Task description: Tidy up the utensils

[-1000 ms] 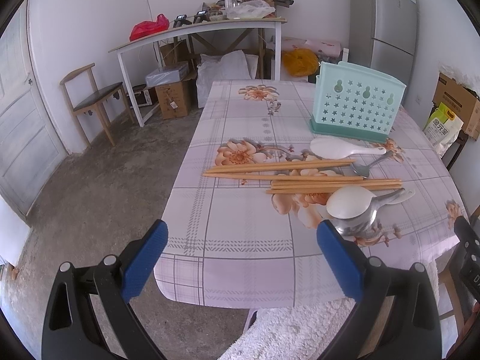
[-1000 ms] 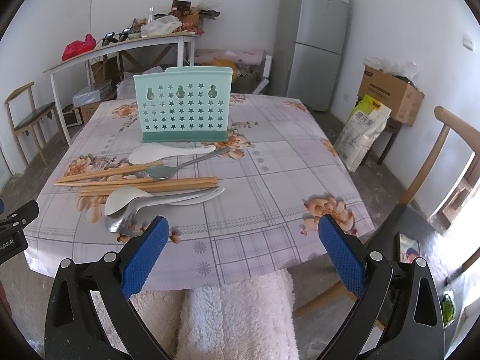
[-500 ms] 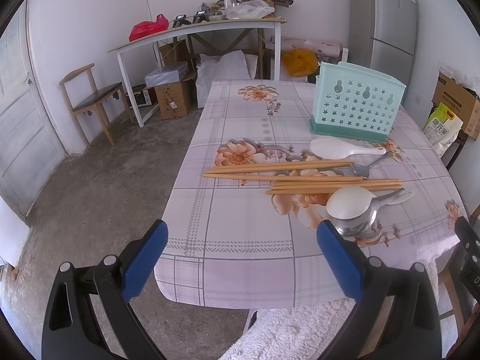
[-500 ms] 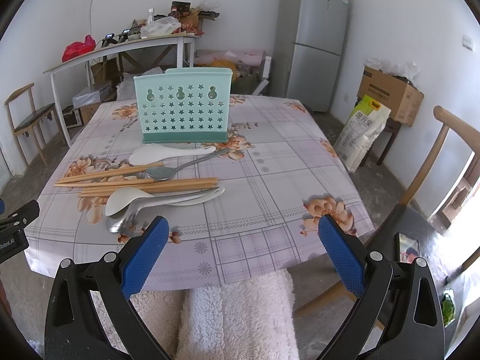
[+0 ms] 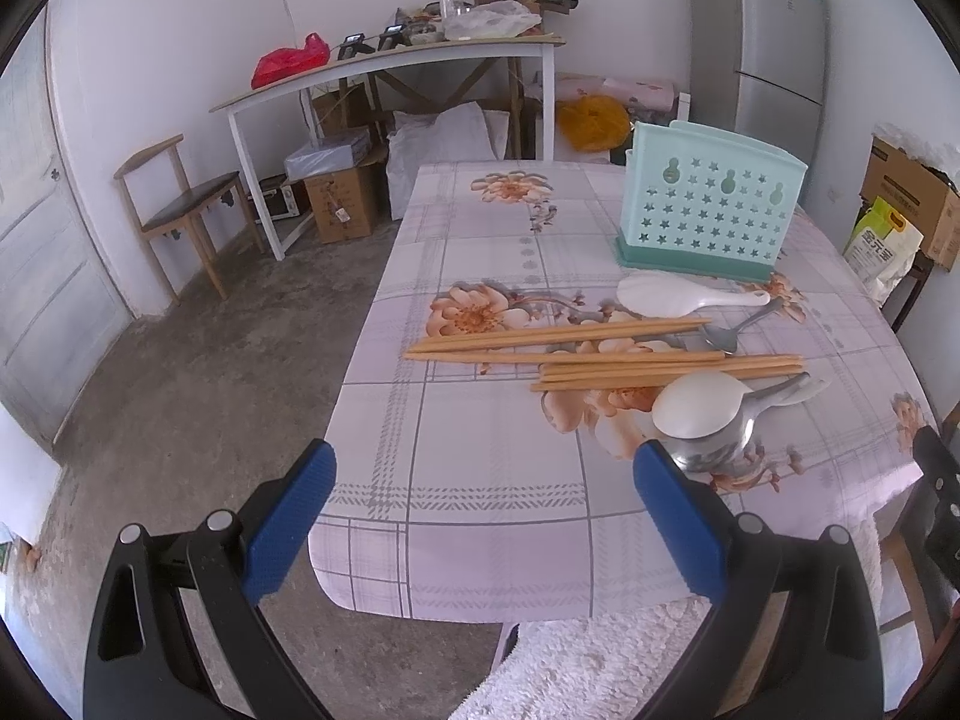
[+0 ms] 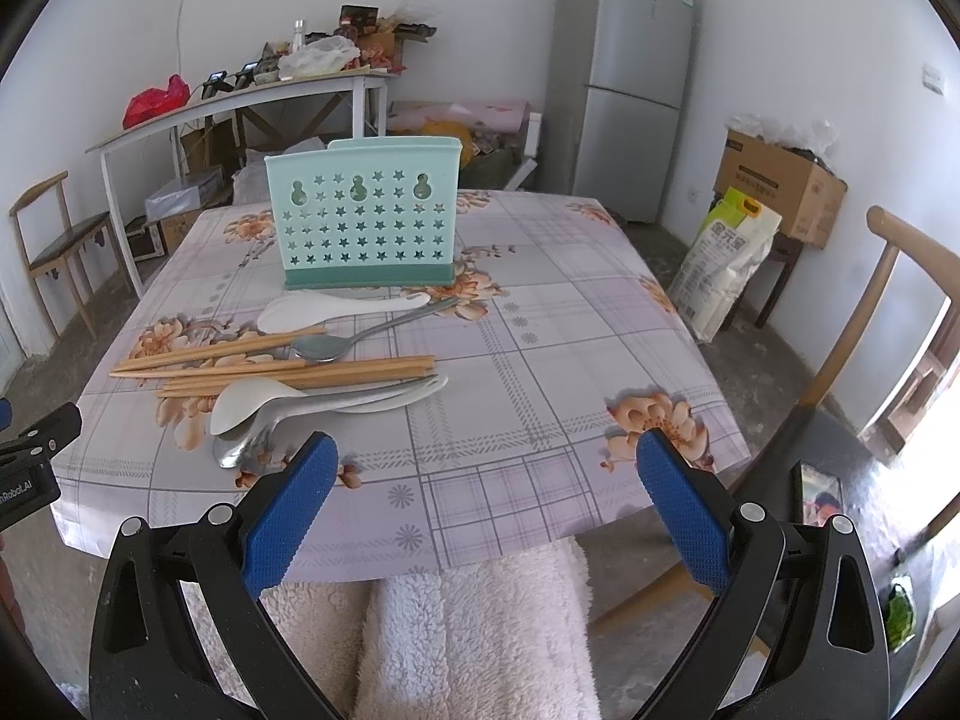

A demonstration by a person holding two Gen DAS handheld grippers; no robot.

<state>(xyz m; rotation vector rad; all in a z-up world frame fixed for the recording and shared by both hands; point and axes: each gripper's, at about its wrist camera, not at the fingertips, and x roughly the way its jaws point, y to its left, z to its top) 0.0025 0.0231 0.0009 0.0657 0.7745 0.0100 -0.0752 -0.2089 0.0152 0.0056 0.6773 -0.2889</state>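
A mint-green utensil holder (image 6: 364,216) with star holes stands upright at the middle of the table; it also shows in the left wrist view (image 5: 708,204). In front of it lie several wooden chopsticks (image 6: 270,360), two white rice paddles (image 6: 336,309) (image 6: 252,399), a small metal spoon (image 6: 360,339) and a large metal spoon (image 6: 252,441). The chopsticks (image 5: 600,354) and the near paddle (image 5: 699,405) show in the left wrist view too. My left gripper (image 5: 480,474) and right gripper (image 6: 483,465) are both open and empty, held above the table's near edge.
The table (image 6: 540,360) has a floral plaid cloth. A fluffy white fabric (image 6: 468,624) lies below the near edge. A wooden chair (image 6: 876,300) stands at the right, a fridge (image 6: 624,78) and a cluttered side table (image 5: 390,60) behind.
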